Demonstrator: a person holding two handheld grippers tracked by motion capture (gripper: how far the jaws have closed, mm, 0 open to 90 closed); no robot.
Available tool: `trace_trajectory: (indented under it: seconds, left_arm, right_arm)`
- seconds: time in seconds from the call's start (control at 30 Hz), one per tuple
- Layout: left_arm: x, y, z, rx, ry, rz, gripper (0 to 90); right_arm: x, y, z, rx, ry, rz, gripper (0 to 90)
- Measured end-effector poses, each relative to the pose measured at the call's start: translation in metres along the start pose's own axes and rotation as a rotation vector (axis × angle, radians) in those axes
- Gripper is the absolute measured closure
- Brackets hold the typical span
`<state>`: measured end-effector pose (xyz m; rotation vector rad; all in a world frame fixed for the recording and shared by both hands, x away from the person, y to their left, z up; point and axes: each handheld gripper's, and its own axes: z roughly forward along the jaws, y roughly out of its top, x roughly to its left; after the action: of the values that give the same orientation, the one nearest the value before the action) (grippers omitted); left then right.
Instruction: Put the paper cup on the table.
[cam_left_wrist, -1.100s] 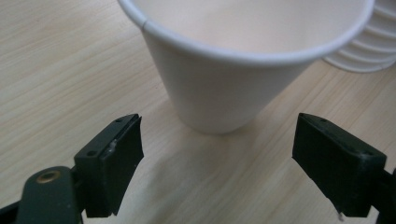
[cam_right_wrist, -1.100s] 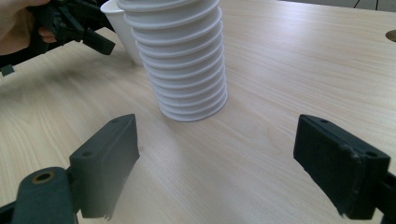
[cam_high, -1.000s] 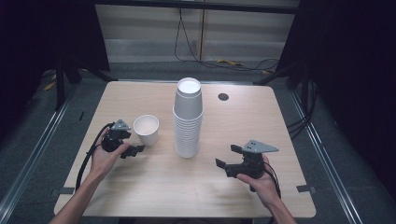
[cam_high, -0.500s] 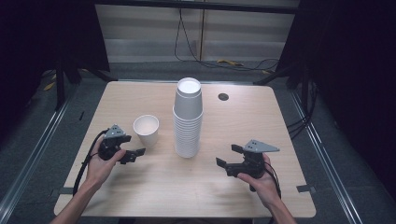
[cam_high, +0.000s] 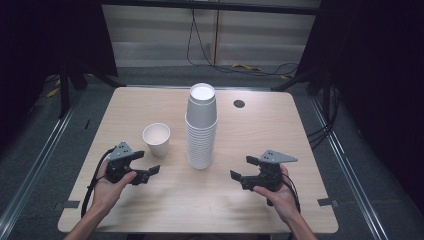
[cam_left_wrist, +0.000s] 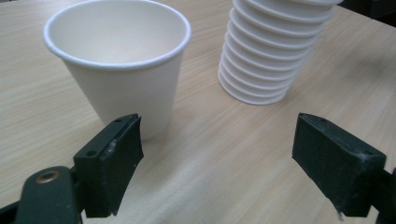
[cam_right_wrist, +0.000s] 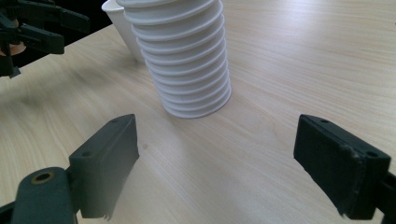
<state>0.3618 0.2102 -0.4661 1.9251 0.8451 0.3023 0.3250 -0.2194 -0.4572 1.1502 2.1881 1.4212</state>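
The left gripper (cam_left_wrist: 217, 163) has its jaws spread wide with nothing between them; in the left gripper view the bare wooden table (cam_left_wrist: 219, 140) fills the gap. Just past the left-hand jaw in that view stands a single white paper cup (cam_left_wrist: 119, 60), upright with its mouth open, close to the jaw's tip but, as far as that angle shows, not touching it. Beyond the gap and to the right rises the ribbed base of the stack of cups (cam_left_wrist: 268, 51).

The right gripper (cam_right_wrist: 215, 168) is likewise spread wide and holds nothing. Its own view looks along the jaws toward the stack of cups (cam_right_wrist: 187, 60), which stands ahead of the left-hand jaw and apart from it on the table (cam_right_wrist: 289, 56). Part of the single cup (cam_right_wrist: 122, 29) shows behind the stack, and the left gripper (cam_right_wrist: 32, 28) appears farther off at the top left.

In the high view the left gripper (cam_high: 142, 165) sits near the front left of the table (cam_high: 280, 130), held in the person's left hand (cam_high: 107, 186), with the single cup (cam_high: 156, 139) just beyond it. The stack of cups (cam_high: 201, 127) stands upright at the table's middle, just right of the single cup and apart from it. The right gripper (cam_high: 245, 169) is held in the right hand (cam_high: 277, 192) near the front right, its jaws turned toward the stack. A small dark round hole (cam_high: 239, 104) lies in the tabletop behind the stack.
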Motion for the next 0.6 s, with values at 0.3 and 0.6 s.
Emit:
trace_trajectory:
  seconds: [0.3,0.6]
  left_arm:
    - [-0.025,-0.009,0.007,0.009,-0.059,-0.019,15.8]
    - [-0.044,-0.016,0.005,0.048,-0.095,-0.013,15.8]
  right_arm:
    - [0.004,-0.004,0.002,0.015,0.005,-0.008,13.8]
    - [0.008,-0.010,0.001,-0.018,0.025,0.017,13.7]
